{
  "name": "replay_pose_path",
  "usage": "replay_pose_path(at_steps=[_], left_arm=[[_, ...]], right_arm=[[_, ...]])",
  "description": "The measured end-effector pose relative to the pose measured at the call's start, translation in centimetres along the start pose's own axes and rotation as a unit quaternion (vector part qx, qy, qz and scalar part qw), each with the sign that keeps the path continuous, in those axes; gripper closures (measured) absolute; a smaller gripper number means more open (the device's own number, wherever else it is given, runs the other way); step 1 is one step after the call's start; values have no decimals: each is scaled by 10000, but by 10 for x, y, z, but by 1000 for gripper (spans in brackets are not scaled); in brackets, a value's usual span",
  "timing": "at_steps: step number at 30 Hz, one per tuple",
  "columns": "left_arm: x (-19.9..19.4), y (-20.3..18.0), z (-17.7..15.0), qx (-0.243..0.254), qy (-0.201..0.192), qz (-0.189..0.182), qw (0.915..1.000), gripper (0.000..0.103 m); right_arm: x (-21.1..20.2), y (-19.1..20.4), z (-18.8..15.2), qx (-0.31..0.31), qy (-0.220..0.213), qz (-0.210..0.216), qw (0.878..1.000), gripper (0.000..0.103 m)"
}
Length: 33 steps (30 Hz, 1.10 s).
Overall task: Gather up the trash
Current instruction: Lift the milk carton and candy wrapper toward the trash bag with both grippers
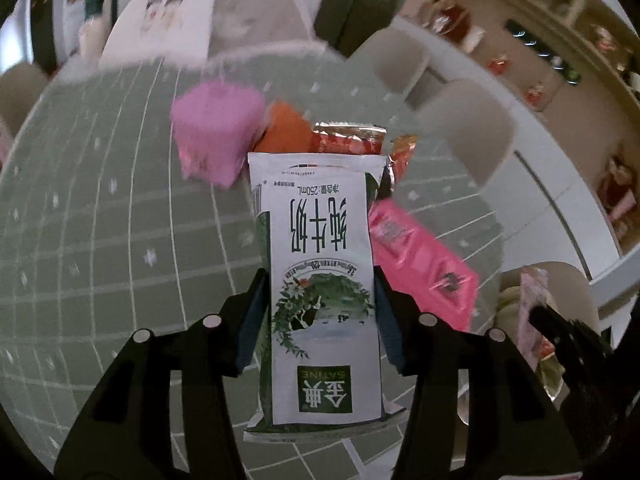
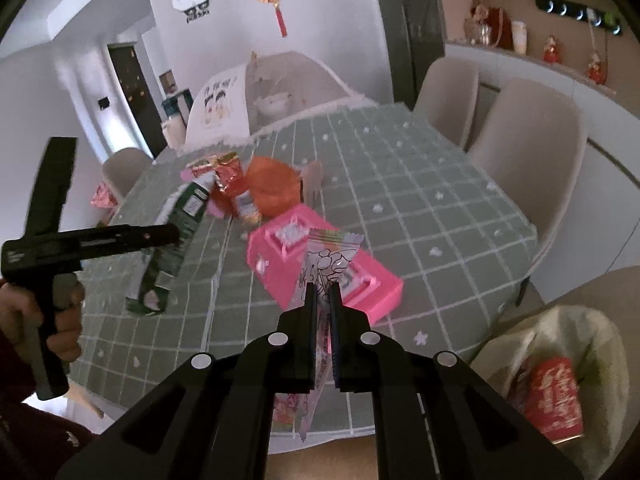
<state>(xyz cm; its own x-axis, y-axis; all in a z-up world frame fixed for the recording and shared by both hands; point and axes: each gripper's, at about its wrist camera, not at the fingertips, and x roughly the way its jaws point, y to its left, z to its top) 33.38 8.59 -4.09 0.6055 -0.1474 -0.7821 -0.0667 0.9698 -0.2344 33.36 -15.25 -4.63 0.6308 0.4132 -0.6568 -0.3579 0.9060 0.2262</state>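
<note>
left claw (image 1: pixel 320 300) around milk carton (image 1: pixel 320 280)

Flattened milk carton (image 1: pixel 320 280), clear wrapper (image 2: pixel 324 264), both held

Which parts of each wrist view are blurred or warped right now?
Left wrist: milk carton sharp, pink box and chairs smeared. Right wrist: wrapper fairly clear, left gripper blurred; tablecloth grid bows in both.

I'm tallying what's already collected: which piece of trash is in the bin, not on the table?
The red can alone lies in the lined bin beside the table; the other wrappers rest on the table or sit in jaws.
</note>
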Motion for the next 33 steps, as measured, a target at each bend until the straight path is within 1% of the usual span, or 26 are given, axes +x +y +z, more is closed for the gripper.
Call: replay_pose_path(at_steps=[3, 6, 11, 15, 18, 21, 22, 24, 27, 28, 30, 33], left_arm=[[-16, -11, 11, 243, -276, 57, 9993, 55], [-21, -15, 23, 199, -413, 48, 9989, 55], [-29, -33, 35, 453, -537, -313, 9970, 55], [-33, -64, 39, 736, -608, -802, 9922, 55], [-30, -98, 38, 1044, -594, -1220, 9852, 55], [-24, -128, 36, 1251, -508, -1605, 9778, 55], [-21, -144, 34, 1360, -449, -1818, 9729, 55], [-18, -165, 28, 1514, -417, -2037, 9664, 55], [-9, -206, 17, 1816, -325, -2421, 9525, 55], [-6, -215, 13, 1859, -286, -2499, 9498, 55], [6, -240, 4, 1944, -116, -2712, 9426, 55], [27, -270, -9, 2046, 197, -2915, 9342, 55]], right_arm=[[-13, -1, 7, 2, -152, -77, 9999, 95], [-26, -1, 12, -14, -310, -226, 9993, 95], [-49, -9, 9, 68, -497, -538, 9973, 95], [-72, -19, 4, 180, -647, -858, 9940, 95], [-90, -28, 0, 270, -767, -1092, 9907, 95], [-115, -42, -8, 431, -906, -1427, 9847, 95], [-120, -47, -11, 472, -934, -1516, 9829, 95], [-137, -57, -18, 584, -1004, -1740, 9779, 95], [-158, -70, -31, 747, -1073, -2023, 9705, 95], [-165, -75, -35, 801, -1094, -2108, 9681, 95], [-176, -82, -42, 887, -1117, -2243, 9640, 95], [-196, -95, -55, 1019, -1167, -2507, 9556, 95]])
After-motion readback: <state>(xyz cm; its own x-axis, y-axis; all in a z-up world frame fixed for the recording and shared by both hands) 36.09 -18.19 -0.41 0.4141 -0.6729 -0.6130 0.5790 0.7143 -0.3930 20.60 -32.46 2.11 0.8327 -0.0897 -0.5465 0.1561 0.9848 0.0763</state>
